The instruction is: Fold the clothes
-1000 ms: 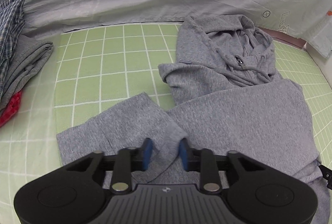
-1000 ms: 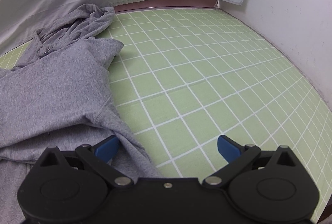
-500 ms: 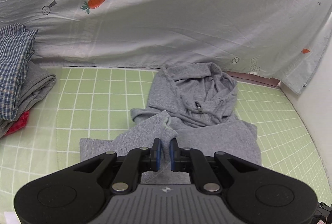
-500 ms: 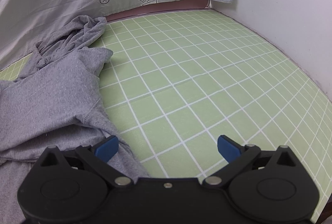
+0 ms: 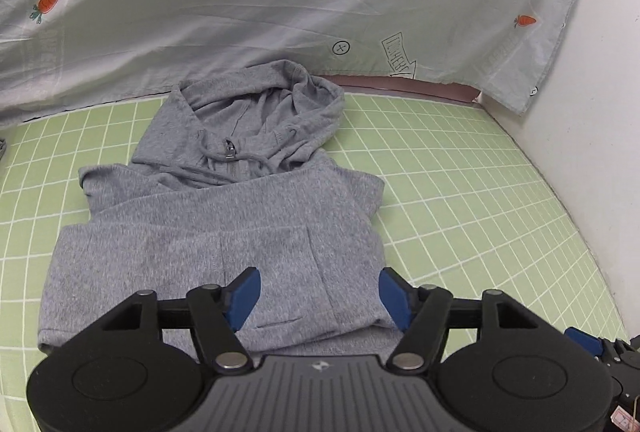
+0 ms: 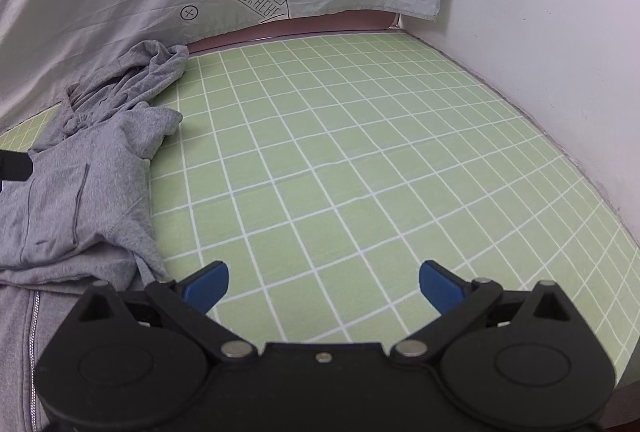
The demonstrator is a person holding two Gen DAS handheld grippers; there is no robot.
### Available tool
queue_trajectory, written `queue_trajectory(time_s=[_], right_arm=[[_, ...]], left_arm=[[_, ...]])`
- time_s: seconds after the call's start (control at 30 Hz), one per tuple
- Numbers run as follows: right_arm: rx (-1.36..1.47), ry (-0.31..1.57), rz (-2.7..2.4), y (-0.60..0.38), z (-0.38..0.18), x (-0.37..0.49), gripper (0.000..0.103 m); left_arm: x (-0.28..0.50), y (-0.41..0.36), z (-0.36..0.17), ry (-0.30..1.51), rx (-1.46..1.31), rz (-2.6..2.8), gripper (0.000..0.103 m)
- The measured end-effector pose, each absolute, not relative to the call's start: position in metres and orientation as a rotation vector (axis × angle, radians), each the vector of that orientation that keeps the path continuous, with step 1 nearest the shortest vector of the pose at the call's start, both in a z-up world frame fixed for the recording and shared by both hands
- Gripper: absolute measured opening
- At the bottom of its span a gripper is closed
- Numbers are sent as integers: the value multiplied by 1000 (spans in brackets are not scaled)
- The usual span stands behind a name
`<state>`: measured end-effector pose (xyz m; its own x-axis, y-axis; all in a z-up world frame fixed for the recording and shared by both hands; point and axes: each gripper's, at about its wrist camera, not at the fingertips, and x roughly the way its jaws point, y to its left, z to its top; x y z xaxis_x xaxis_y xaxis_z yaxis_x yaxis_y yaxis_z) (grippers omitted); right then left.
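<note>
A grey zip hoodie (image 5: 240,224) lies on the green checked sheet (image 5: 460,192), hood toward the back, both sleeves folded across its chest. My left gripper (image 5: 320,292) hovers over the folded sleeve; its jaws are opening, the blue pads clear of the cloth, holding nothing. In the right wrist view the hoodie (image 6: 80,184) fills the left side, its zipper at the lower left. My right gripper (image 6: 324,282) stands wide open over bare sheet beside the hoodie's right edge. A tip of the right gripper (image 5: 584,344) shows in the left wrist view's lower right corner.
A pale bedsheet (image 5: 280,4) printed with carrots hangs behind the bed. A white wall (image 6: 540,44) borders the bed on the right. Bare green sheet (image 6: 360,172) stretches right of the hoodie.
The left gripper carried the left sleeve to the right, across the chest, then let it go and opened. The right gripper, still open, drew back a little from the hoodie's edge.
</note>
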<state>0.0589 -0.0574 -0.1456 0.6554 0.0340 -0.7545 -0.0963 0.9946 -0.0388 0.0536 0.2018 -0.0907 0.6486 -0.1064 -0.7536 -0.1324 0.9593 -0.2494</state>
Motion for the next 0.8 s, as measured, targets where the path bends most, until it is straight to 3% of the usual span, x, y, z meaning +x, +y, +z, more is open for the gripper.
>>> queue_trajectory(time_s=[0.07,0.13,0.3,0.43,0.53,0.6,0.67,0.73,0.8], right_arm=[[-92,840,120,-49,-142,68,103],[-109,828,174,-35,-137,77,103],[-139,796,290,20,-128,90,103],[-196,768,303,66,-125,90,103],[-239,728,350,96,-124,83,101],[-226,734,399,111,-125,81,93],[-206,755,438,121,-129,81,76],[-203,785,458,131,-137,81,65],[-210,820,453,138,-146,83,61]], left_arm=[[45,213,-91,865,-274,71,83],[35,227,-92,856,-240,172,87],[10,275,-104,866,-229,353,88],[-8,304,-106,828,-228,391,99],[-13,321,-108,809,-263,400,99],[-11,331,-110,804,-282,385,99],[-8,338,-114,810,-282,366,99],[-5,343,-117,811,-272,353,99],[-3,346,-121,816,-257,336,99]])
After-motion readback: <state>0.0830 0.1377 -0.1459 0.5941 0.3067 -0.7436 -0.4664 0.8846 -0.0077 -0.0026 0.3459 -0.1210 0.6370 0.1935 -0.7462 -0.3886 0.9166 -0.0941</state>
